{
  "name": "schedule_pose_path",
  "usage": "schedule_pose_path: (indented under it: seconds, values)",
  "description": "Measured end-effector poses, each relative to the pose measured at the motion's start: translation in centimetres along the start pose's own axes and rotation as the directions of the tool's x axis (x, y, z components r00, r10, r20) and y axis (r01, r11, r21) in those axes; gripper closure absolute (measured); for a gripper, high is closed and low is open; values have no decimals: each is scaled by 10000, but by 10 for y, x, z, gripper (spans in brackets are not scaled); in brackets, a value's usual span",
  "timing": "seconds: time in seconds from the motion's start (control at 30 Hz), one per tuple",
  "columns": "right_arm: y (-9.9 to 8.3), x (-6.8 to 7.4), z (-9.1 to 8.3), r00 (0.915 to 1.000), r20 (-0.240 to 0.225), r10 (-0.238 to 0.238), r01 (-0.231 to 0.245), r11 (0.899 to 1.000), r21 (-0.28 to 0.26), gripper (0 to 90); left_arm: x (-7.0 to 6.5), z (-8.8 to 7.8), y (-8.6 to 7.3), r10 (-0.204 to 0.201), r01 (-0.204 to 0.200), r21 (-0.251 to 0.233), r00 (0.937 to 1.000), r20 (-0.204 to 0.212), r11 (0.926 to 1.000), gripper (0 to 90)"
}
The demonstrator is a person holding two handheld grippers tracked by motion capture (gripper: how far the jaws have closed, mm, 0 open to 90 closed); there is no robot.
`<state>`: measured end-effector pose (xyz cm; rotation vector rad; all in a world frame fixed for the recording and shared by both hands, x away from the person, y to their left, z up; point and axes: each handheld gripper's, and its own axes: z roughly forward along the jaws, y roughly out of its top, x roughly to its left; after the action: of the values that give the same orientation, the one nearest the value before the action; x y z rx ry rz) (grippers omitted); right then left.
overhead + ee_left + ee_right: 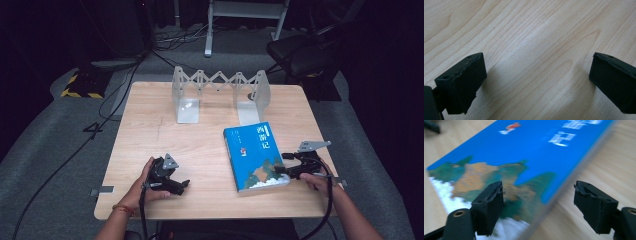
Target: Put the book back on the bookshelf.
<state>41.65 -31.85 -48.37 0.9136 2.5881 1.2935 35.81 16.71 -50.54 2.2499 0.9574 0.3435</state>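
Overhead, the spread right gripper (282, 163) sits at the flat blue paperback book's (255, 155) four o'clock corner, while the left gripper view shows the left gripper (536, 82) spread over bare wooden table (531, 37).

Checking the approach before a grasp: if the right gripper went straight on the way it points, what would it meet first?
Probably the blue book: the right gripper, jaws open, points at its near corner.

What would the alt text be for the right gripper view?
A blue book with a landscape cover lies flat on a wooden table, its near corner reaching between the jaws of the open right claw. One jaw sits over the cover, the other over bare wood.
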Motion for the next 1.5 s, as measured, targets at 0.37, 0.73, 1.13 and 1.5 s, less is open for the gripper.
schedule_pose_path:
  seconds: [0.37,0.73,1.13,1.5]
  values:
    - [3,13,8,9982,492,343,-348,9994,90,149,-5,2,3,157,-157,19,9998,97,9999,16]
    - [15,43,25,9897,1345,498,-540,9982,277,122,-21,10,11,479,-480,22,9980,418,9988,10]
    - [9,25,-7,9886,1401,-559,500,9977,447,327,-84,33,36,1683,-1690,-75,9751,1445,9856,8]
    - [-5,7,-2,9810,1648,-1022,774,9856,1501,357,-104,61,67,1612,-1621,-54,9768,1413,9868,6]
